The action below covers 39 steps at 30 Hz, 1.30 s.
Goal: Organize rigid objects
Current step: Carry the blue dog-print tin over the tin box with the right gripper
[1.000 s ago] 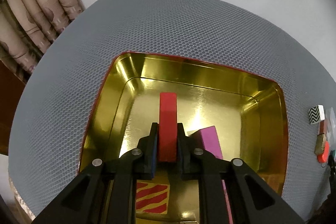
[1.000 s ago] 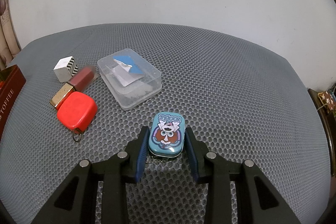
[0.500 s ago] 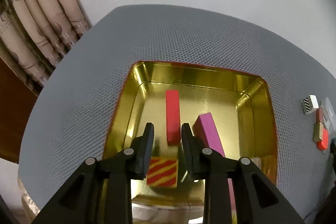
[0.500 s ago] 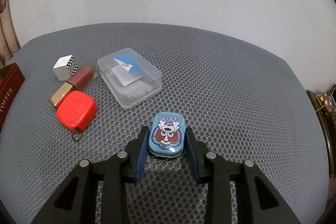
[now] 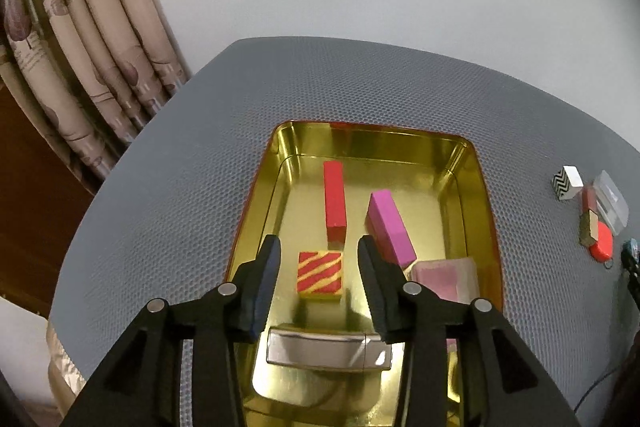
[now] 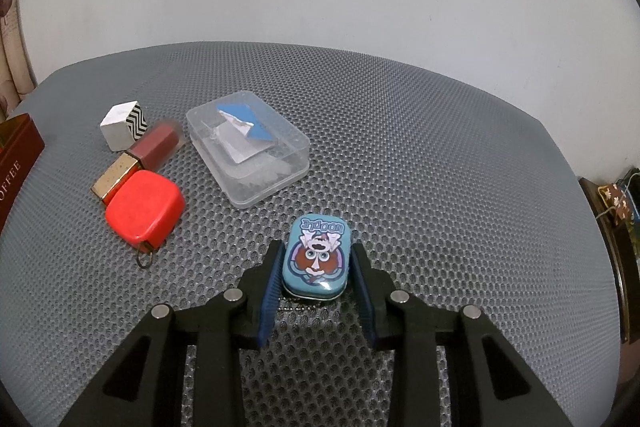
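My left gripper [image 5: 319, 247] hangs over the gold tin tray [image 5: 472, 195], its jaws opening with nothing between them. Below it in the tray lie a red block [image 5: 334, 199], a pink block [image 5: 390, 227], a red-and-yellow striped block [image 5: 320, 273], a translucent pink box [image 5: 444, 277] and a silver metal piece [image 5: 328, 351]. In the right wrist view, my right gripper [image 6: 316, 246] is closing around a small blue cartoon tin [image 6: 318, 261] that rests on the grey mesh mat [image 6: 440, 187]. Both pads touch the tin's sides.
Left of the blue tin lie a red tape measure [image 6: 144, 205], a lipstick tube [image 6: 138, 155], a zigzag-patterned cube [image 6: 124, 125] and a clear plastic box [image 6: 248, 151]. A red tin wall [image 6: 16, 155] shows at the far left. Curtains [image 5: 80, 47] hang beyond the table's left edge.
The left gripper let go of the red block, opened wider and drew back and up; the block now lies in the tray. The right gripper's jaws narrowed slightly on the blue tin.
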{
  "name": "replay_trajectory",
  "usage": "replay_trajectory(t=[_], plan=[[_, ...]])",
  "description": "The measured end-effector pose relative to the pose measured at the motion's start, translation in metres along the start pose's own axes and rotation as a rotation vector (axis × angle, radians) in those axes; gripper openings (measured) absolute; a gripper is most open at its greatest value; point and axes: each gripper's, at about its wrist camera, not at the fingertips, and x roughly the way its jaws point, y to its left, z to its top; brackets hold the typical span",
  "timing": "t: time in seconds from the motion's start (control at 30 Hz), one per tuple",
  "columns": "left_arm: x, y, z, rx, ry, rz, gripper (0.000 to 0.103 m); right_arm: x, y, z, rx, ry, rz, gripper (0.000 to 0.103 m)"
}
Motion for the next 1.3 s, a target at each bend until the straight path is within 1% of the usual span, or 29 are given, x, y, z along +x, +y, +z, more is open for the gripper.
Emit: replay_trajectory(t=[0.1, 0.17, 0.33, 0.37, 0.5, 0.57, 0.6, 0.63, 0.67, 0.8, 0.87, 0.9, 0.93, 0.97, 1.0, 1.07, 1.13, 1.27, 1.3], plan=[[-0.002, 0.003, -0.004, -0.005, -0.002, 0.000, 0.046, -0.001, 0.003, 0.000, -0.008, 0.000, -0.011, 0.033], [-0.006, -0.001, -0.006, 0.002, -0.004, 0.001, 0.047, -0.019, 0.011, -0.003, -0.015, 0.004, -0.022, 0.033], [-0.007, 0.004, -0.006, -0.025, -0.003, -0.009, 0.055, -0.028, 0.013, 0.000, -0.003, 0.029, -0.033, 0.032], [-0.009, 0.002, -0.007, -0.029, -0.002, -0.008, 0.058, -0.030, 0.013, 0.001, -0.001, 0.029, -0.034, 0.032], [-0.011, 0.003, -0.009, -0.043, 0.008, -0.014, 0.062, -0.047, 0.015, 0.003, 0.007, 0.011, -0.040, 0.032], [-0.011, 0.005, -0.008, -0.051, 0.010, -0.010, 0.068, -0.052, 0.022, 0.010, 0.005, -0.001, -0.021, 0.032], [-0.011, 0.006, -0.008, -0.051, 0.008, -0.008, 0.069, -0.055, 0.032, 0.014, 0.003, -0.009, -0.010, 0.032], [-0.012, 0.007, -0.008, -0.051, 0.008, 0.000, 0.071, -0.071, 0.035, 0.010, -0.001, -0.018, -0.003, 0.032], [-0.012, 0.007, -0.008, -0.053, 0.008, 0.009, 0.073, -0.077, 0.035, 0.014, -0.005, -0.026, 0.007, 0.032], [-0.013, 0.012, -0.007, -0.062, 0.001, 0.012, 0.077, -0.096, 0.057, 0.028, -0.024, -0.055, 0.076, 0.032], [-0.014, 0.014, -0.007, -0.064, -0.003, 0.014, 0.079, -0.111, 0.081, 0.032, -0.051, -0.070, 0.115, 0.032], [-0.014, 0.015, -0.006, -0.064, -0.003, 0.018, 0.080, -0.127, 0.098, 0.034, -0.063, -0.076, 0.127, 0.032], [-0.014, 0.017, -0.005, -0.062, -0.007, 0.021, 0.081, -0.134, 0.115, 0.037, -0.078, -0.084, 0.146, 0.032], [-0.014, 0.017, -0.005, -0.064, -0.010, 0.028, 0.083, -0.126, 0.133, 0.044, -0.091, -0.087, 0.163, 0.032], [-0.014, 0.018, -0.005, -0.067, -0.011, 0.031, 0.083, -0.127, 0.144, 0.045, -0.107, -0.091, 0.183, 0.032], [-0.014, 0.020, -0.004, -0.071, -0.018, 0.032, 0.084, -0.137, 0.164, 0.045, -0.135, -0.100, 0.217, 0.032], [-0.014, 0.023, -0.003, -0.083, -0.020, 0.032, 0.085, -0.133, 0.187, 0.050, -0.170, -0.106, 0.252, 0.032], [-0.013, 0.028, -0.002, -0.121, -0.015, 0.023, 0.086, -0.145, 0.224, 0.050, -0.223, -0.112, 0.316, 0.032], [-0.013, 0.030, -0.002, -0.175, -0.011, 0.069, 0.086, -0.147, 0.232, 0.050, -0.233, -0.113, 0.327, 0.032]])
